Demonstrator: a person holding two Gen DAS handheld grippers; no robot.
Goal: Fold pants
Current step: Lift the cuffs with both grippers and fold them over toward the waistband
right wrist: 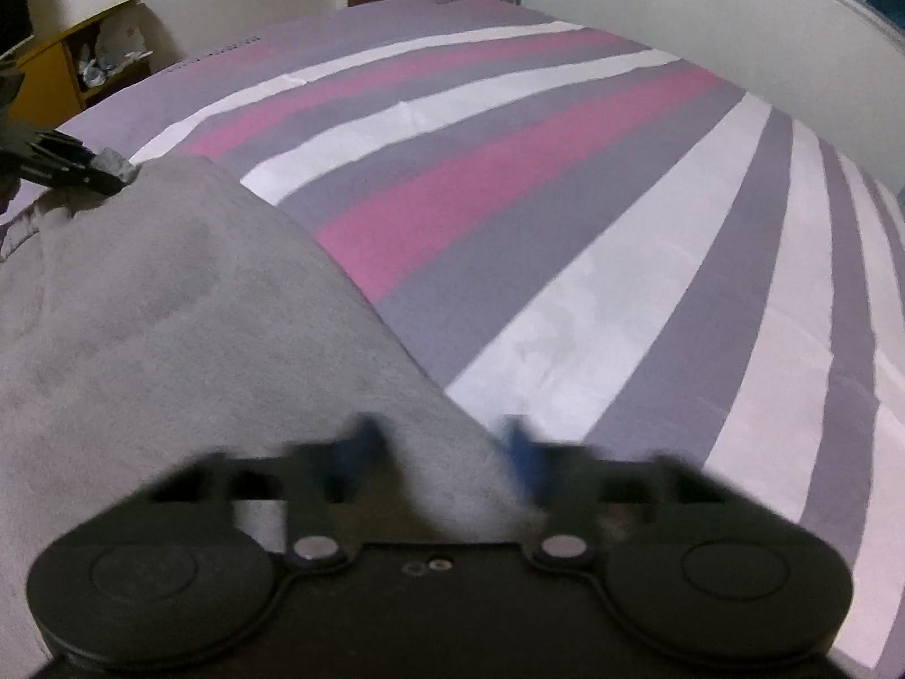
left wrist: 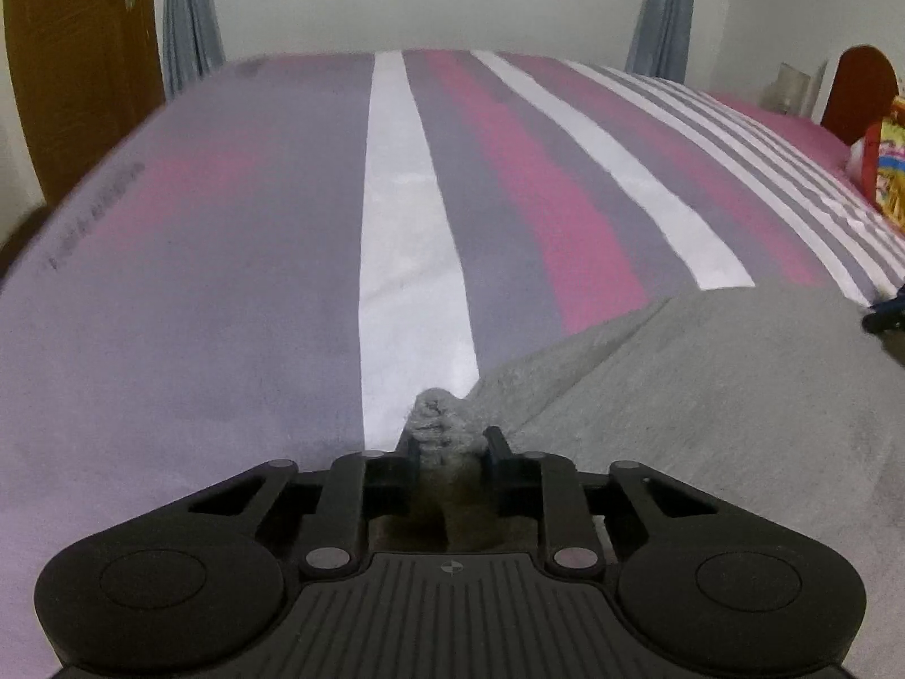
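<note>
The grey pants [left wrist: 707, 396] lie spread on the striped bed sheet [left wrist: 226, 254]. My left gripper [left wrist: 449, 441] is shut on a bunched corner of the pants, which sticks out between its fingers. In the right wrist view the pants [right wrist: 169, 311] fill the lower left. My right gripper [right wrist: 441, 447] is blurred, and its blue fingers stand apart around the pants' edge. The left gripper [right wrist: 107, 172] shows at the far left of that view, pinching the other corner.
The bed carries a grey, pink and white striped sheet [right wrist: 565, 198]. A wooden door [left wrist: 79, 56] and grey curtains [left wrist: 189, 17] stand behind it. A red headboard [left wrist: 860, 90] and colourful packet [left wrist: 888, 170] are at right. A yellow shelf [right wrist: 73, 62] stands beyond the bed.
</note>
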